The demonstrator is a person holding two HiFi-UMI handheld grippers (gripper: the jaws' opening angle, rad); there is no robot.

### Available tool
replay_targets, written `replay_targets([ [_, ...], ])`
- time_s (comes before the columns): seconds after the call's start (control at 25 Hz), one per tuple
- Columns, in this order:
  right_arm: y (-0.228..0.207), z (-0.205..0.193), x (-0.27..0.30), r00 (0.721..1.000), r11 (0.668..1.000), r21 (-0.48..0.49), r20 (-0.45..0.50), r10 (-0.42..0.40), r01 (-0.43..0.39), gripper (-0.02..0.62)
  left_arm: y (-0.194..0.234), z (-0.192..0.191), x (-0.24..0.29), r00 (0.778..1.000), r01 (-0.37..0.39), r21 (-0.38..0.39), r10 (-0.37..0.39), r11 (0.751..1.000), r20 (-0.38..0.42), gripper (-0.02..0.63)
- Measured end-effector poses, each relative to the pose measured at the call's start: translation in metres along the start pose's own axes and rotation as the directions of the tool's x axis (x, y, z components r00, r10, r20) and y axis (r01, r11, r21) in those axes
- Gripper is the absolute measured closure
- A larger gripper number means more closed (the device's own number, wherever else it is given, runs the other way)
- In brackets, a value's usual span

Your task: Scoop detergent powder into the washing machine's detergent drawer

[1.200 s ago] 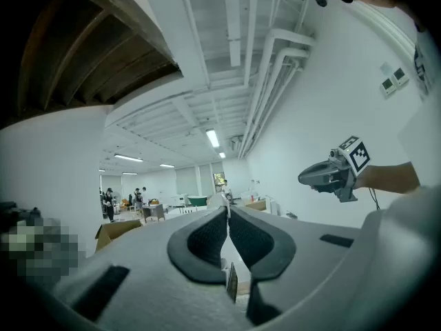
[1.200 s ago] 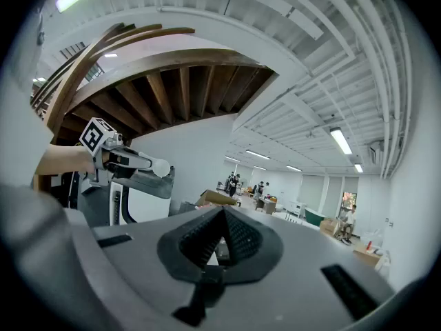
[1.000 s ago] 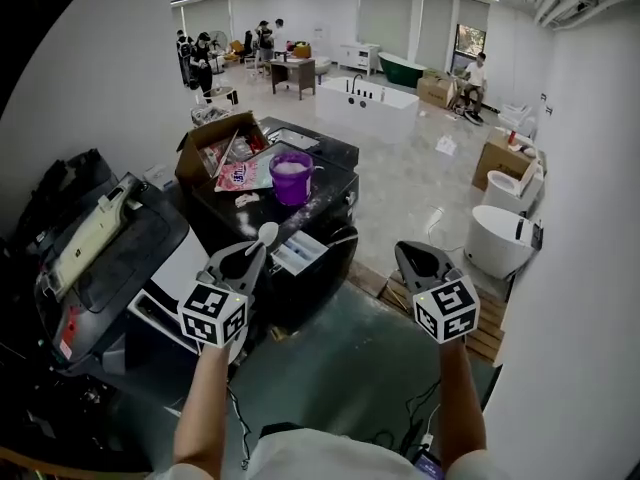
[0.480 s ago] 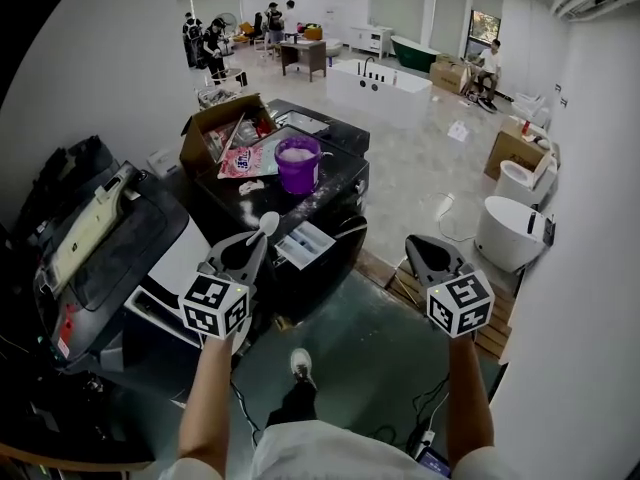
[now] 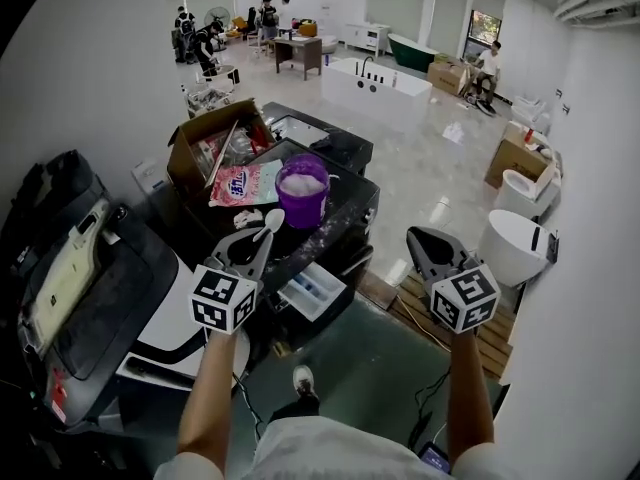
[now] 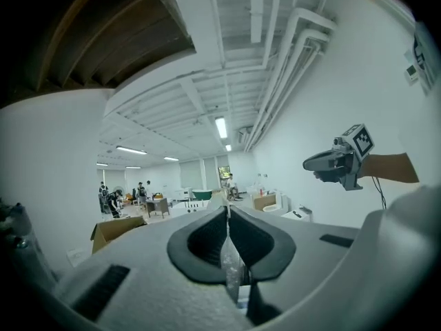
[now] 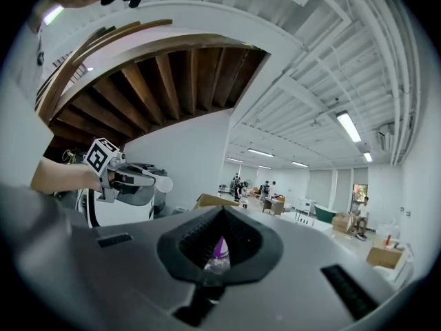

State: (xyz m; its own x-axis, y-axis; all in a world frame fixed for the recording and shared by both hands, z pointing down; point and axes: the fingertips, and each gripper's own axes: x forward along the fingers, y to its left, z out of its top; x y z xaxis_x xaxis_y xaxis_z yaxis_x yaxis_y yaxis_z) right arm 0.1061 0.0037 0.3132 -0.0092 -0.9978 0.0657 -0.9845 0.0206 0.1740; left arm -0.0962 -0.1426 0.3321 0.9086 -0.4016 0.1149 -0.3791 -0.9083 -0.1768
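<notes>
A purple tub of white detergent powder point(image 5: 302, 190) stands on the black washing machine point(image 5: 345, 196). Below it the detergent drawer point(image 5: 313, 290) is pulled out. My left gripper point(image 5: 258, 240) hovers just in front of the tub, shut on the handle of a white spoon point(image 5: 270, 219) whose bowl points at the tub. In the left gripper view the spoon handle point(image 6: 231, 264) is pinched between the jaws. My right gripper point(image 5: 420, 240) hangs to the right of the machine, shut and empty. The right gripper view shows the tub point(image 7: 219, 248) past the jaws and the left gripper point(image 7: 134, 179) with the spoon point(image 7: 164, 183).
A detergent bag point(image 5: 245, 183) and an open cardboard box point(image 5: 205, 143) lie behind the tub. A dark-topped machine point(image 5: 90, 278) stands at the left. A wooden pallet point(image 5: 430, 318) and white tubs point(image 5: 515, 253) are on the right. People stand far back.
The view has moved closer to the washing machine. Both grippers have come forward, and the left one with the spoon now sits nearer the purple tub, above the open drawer.
</notes>
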Motion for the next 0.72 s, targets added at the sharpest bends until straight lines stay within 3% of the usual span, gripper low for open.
replay_targets([
  [0.36, -0.037, 0.015, 0.126, 1.000, 1.000, 0.018, 0.019, -0.021, 0.021, 0.591, 0.102, 0.010, 0.088, 0.999, 0.041, 0.038, -0.041, 0.998, -0.001, 0.591],
  [0.72, -0.063, -0.002, 0.189, 0.999, 0.997, 0.063, -0.010, -0.052, 0.052, 0.591, 0.150, -0.012, 0.145, 0.992, 0.101, 0.056, -0.096, 0.993, -0.078, 0.591],
])
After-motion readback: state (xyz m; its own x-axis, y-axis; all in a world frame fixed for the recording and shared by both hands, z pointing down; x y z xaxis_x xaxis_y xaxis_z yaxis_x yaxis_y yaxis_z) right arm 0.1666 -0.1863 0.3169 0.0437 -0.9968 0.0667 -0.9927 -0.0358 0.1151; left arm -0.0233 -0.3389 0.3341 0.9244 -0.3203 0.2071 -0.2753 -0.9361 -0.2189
